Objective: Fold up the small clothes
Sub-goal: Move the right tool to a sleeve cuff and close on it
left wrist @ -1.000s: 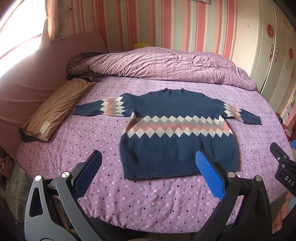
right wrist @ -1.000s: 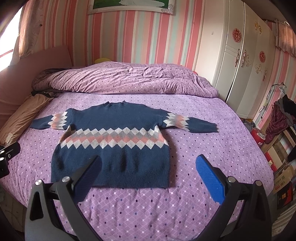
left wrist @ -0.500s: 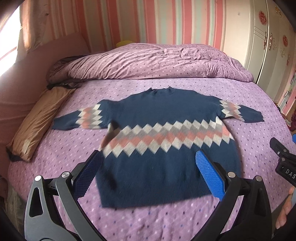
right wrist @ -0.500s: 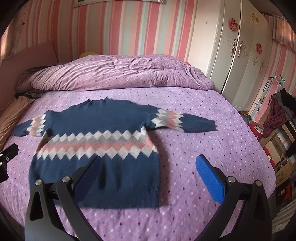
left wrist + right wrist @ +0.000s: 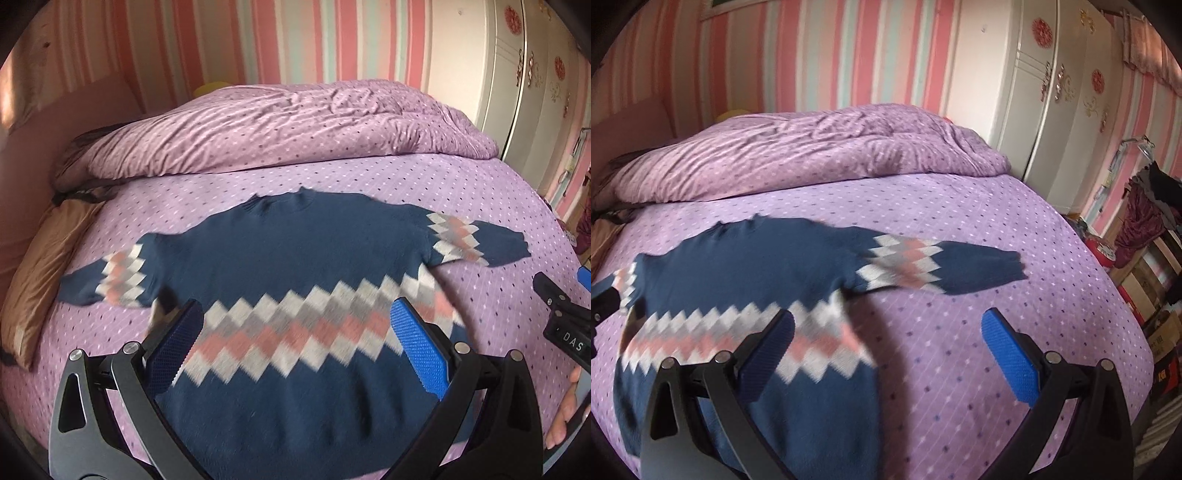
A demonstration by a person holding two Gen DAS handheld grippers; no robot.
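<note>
Sweater (image 5: 295, 258) lay flat on the bed (image 5: 406, 177), closer than a second before; I had brought both grippers (image 5: 295, 343) (image 5: 886, 343) in, fingers wide and empty, folding unstarted.

Sweater (image 5: 295, 258) hem hidden behind left tongs (image 5: 295, 347); diamond band motion-blurred; left sleeve cut off in right view.

Striped pink wall (image 5: 295, 40), white wardrobe (image 5: 1052, 92), purple bed (image 5: 960, 221).

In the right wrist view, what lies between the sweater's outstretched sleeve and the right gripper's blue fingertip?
Only bare purple dotted bedsheet, partly shadowed; nothing else separates the sweater sleeve from the open right gripper. The right wrist view shows it.
</note>
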